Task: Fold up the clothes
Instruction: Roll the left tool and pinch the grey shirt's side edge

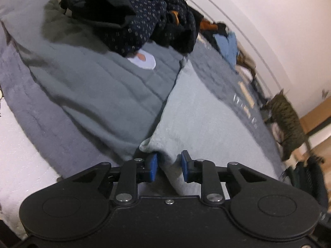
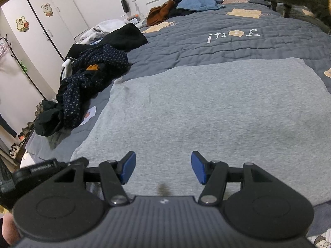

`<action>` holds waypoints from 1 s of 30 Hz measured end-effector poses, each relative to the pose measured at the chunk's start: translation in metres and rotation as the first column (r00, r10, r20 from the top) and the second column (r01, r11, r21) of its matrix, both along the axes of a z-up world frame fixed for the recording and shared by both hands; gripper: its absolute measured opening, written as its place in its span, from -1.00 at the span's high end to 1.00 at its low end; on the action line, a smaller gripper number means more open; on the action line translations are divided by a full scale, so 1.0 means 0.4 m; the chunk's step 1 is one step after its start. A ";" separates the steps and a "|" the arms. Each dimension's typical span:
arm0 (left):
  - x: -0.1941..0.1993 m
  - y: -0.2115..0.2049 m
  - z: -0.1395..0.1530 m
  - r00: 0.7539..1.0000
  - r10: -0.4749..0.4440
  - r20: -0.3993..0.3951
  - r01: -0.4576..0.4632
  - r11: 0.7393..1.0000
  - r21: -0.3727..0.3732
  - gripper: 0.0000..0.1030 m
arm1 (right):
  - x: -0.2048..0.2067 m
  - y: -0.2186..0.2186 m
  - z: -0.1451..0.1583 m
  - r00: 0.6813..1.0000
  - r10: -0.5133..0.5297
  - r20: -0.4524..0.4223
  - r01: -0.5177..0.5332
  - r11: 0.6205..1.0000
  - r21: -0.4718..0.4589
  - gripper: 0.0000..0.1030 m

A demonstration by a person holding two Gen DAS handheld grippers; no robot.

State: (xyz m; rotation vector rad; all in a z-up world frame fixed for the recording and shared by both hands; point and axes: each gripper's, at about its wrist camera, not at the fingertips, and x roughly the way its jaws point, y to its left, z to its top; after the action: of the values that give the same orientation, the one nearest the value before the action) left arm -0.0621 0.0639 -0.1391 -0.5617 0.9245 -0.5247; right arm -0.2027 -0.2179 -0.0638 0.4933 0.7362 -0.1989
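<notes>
Gripping a raised corner fold of the grey garment (image 1: 206, 111), the left hand-held gripper (image 1: 168, 168) is clenched on cloth at the bed's (image 2: 206, 47) near edge. Right hand-held gripper (image 2: 163, 170) hangs released above the garment, which extends flat ahead.

Matt grey knit garment (image 2: 206, 111) on quilted, stitched cloth bedspread (image 2: 206, 47)

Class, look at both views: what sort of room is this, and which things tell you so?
Most likely a bedroom: a wide bed under a quilted grey cover, white wardrobe doors, and loose clothes heaped about.
</notes>
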 end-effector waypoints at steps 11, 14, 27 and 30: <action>-0.004 0.014 -0.005 0.997 0.065 0.032 -0.061 0.993 -0.101 0.54 | -0.002 -0.001 -0.003 1.000 0.002 -0.009 -0.002 1.000 -0.004 -0.14; -0.007 0.009 0.008 0.997 0.057 0.054 -0.050 0.992 -0.119 0.54 | -0.004 -0.002 -0.002 1.000 0.000 -0.009 0.000 1.000 0.000 -0.14; 0.009 -0.044 -0.019 0.998 0.059 0.003 -0.058 0.998 -0.036 0.39 | -0.015 -0.015 0.011 1.000 -0.006 0.014 0.005 0.998 0.067 -0.15; 0.003 -0.051 -0.009 0.998 0.056 0.030 -0.056 0.998 -0.018 0.57 | -0.023 -0.027 0.016 1.000 -0.020 0.024 0.018 0.995 0.101 -0.15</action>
State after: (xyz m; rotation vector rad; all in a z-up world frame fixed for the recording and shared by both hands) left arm -0.0610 0.0436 -0.1428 -0.5921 0.8733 -0.4897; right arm -0.2120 -0.2286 -0.0575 0.5981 0.7202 -0.1735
